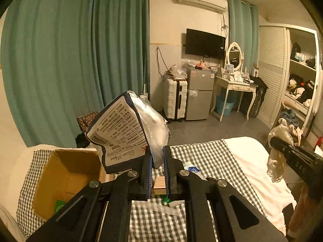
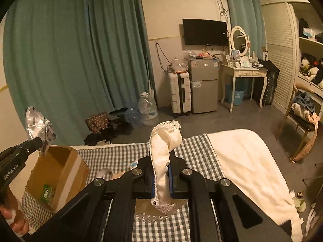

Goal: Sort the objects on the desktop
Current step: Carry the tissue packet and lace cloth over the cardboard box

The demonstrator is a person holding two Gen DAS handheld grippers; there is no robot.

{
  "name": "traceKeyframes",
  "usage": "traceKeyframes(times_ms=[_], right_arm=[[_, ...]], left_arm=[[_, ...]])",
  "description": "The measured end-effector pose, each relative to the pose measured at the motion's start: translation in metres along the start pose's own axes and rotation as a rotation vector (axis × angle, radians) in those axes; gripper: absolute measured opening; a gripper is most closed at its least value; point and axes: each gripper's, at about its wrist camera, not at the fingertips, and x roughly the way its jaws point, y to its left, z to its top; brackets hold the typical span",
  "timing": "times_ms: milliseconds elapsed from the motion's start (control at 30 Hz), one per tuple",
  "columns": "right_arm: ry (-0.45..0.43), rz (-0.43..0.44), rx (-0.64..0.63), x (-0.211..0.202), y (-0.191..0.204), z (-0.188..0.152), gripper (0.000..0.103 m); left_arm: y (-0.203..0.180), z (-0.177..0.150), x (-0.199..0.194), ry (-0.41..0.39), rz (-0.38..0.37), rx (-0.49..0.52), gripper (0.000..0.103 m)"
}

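Note:
My left gripper (image 1: 157,167) is shut on a crumpled tissue paper pack (image 1: 125,133), held up above the checked cloth, just right of an open cardboard box (image 1: 66,179). In the right wrist view the pack (image 2: 37,125) hangs over the box (image 2: 58,171), which holds a green packet (image 2: 46,194). My right gripper (image 2: 161,179) is shut on a white lace-edged cloth (image 2: 164,141), raised above the bed. In the left wrist view it (image 1: 278,161) hangs at the right.
A checked cloth (image 1: 206,157) covers the bed, with a white sheet (image 1: 252,161) to the right. Small items lie under the left gripper: a wooden block (image 1: 159,185), a green bit (image 1: 165,201), a blue-white wrapper (image 1: 191,168). A brown lace-edged piece (image 2: 145,209) lies under the right gripper.

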Motion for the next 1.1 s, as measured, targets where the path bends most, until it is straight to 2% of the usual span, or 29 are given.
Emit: traceKeyframes(times_ms=[333, 467, 800, 1100], right_arm=[[-0.009, 0.057, -0.018, -0.002, 0.048, 0.019, 0.009], [-0.017, 0.086, -0.042, 0.002, 0.075, 0.024, 0.009], [0.005, 0.158, -0.078, 0.025, 0.133, 0.024, 0.009], [0.038, 0.234, -0.129, 0.045, 0.188, 0.011, 0.009]], left_arm=[[0.047, -0.006, -0.020, -0.014, 0.048, 0.008, 0.010], [0.072, -0.009, -0.021, -0.014, 0.068, -0.023, 0.010], [0.124, -0.021, -0.014, 0.010, 0.104, -0.049, 0.010], [0.188, -0.036, 0.003, 0.056, 0.156, -0.136, 0.010]])
